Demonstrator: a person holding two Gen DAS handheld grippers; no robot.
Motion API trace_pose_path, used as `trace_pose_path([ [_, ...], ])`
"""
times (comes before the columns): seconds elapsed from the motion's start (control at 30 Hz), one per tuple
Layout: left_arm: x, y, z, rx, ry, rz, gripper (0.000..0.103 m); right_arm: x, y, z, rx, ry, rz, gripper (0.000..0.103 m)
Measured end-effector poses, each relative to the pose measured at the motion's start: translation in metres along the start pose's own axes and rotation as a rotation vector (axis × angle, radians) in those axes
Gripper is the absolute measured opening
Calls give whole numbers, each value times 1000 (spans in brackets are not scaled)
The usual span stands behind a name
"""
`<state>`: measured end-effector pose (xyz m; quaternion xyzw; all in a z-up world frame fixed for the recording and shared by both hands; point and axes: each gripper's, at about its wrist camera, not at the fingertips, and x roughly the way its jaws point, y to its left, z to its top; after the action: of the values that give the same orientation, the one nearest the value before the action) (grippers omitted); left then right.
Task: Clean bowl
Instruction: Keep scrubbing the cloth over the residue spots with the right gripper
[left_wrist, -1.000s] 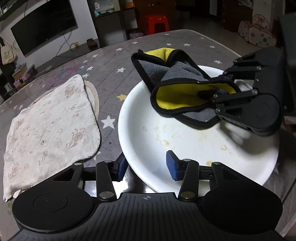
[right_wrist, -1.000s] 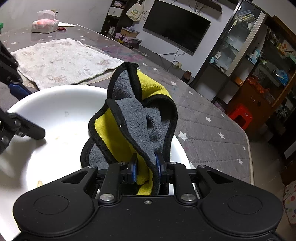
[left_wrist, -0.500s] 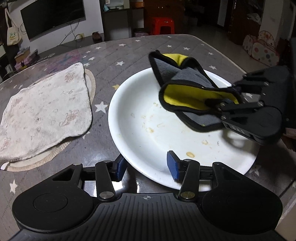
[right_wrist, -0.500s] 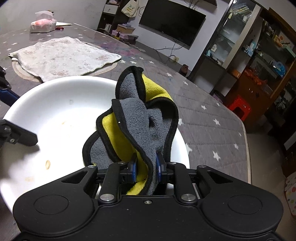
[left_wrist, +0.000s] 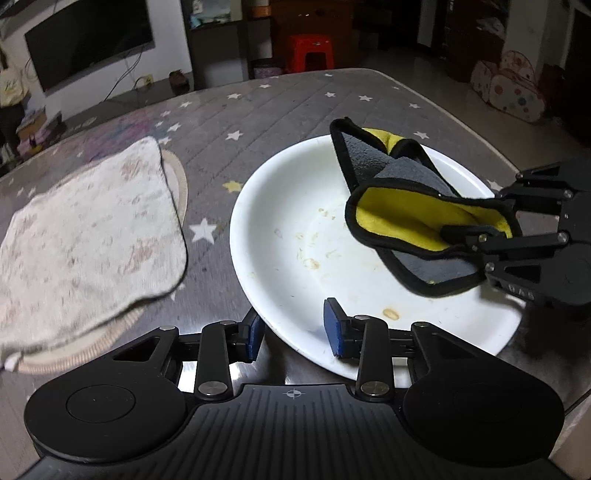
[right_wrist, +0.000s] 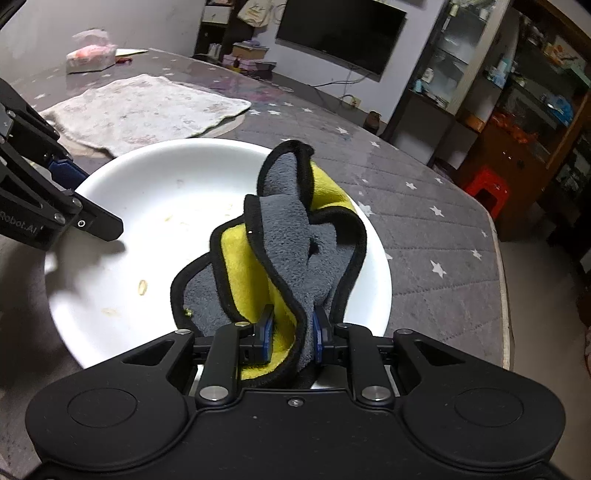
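Bowl: we see a wide, shallow white bowl (left_wrist: 295, 229) resting on the grey star-patterned surface (left_wrist: 280, 107), near its right edge; small yellowish food smears dot the inside.
Cleaning cloth: a grey and yellow microfibre cloth (right_wrist: 295, 236) with black trim hangs bunched over the far right part of the bowl; whether its lower fold touches the inside we cannot tell.
Right hand-held gripper (right_wrist: 290, 334): we find its blue pads clamped tight on a fold of the cleaning cloth.
Left hand-held gripper (left_wrist: 293, 328): its fingers are spread apart, straddling the bowl's near rim, one blue pad (left_wrist: 334, 326) over the inside and the other outside; we see no firm grip on the rim.
Beige towel (left_wrist: 85, 221): it lies flat on a woven mat (left_wrist: 179, 177) on the surface, left of the bowl and apart from it.
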<state>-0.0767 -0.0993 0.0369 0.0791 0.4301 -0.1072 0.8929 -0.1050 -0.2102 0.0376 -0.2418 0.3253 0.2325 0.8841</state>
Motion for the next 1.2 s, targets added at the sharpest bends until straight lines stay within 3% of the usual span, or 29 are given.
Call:
trace_pose_path([
  [0.23,8,3,10,57,7,0,37,17,-2,8,-27,-19,-59,21],
  [0.53,14,6,15,86,14,-6,39,39,-5,24,-57,-31,-63,20],
  [1.2,2,-5,4,-30,12,22,43,48,-6,36,-55,-36,-41,21],
])
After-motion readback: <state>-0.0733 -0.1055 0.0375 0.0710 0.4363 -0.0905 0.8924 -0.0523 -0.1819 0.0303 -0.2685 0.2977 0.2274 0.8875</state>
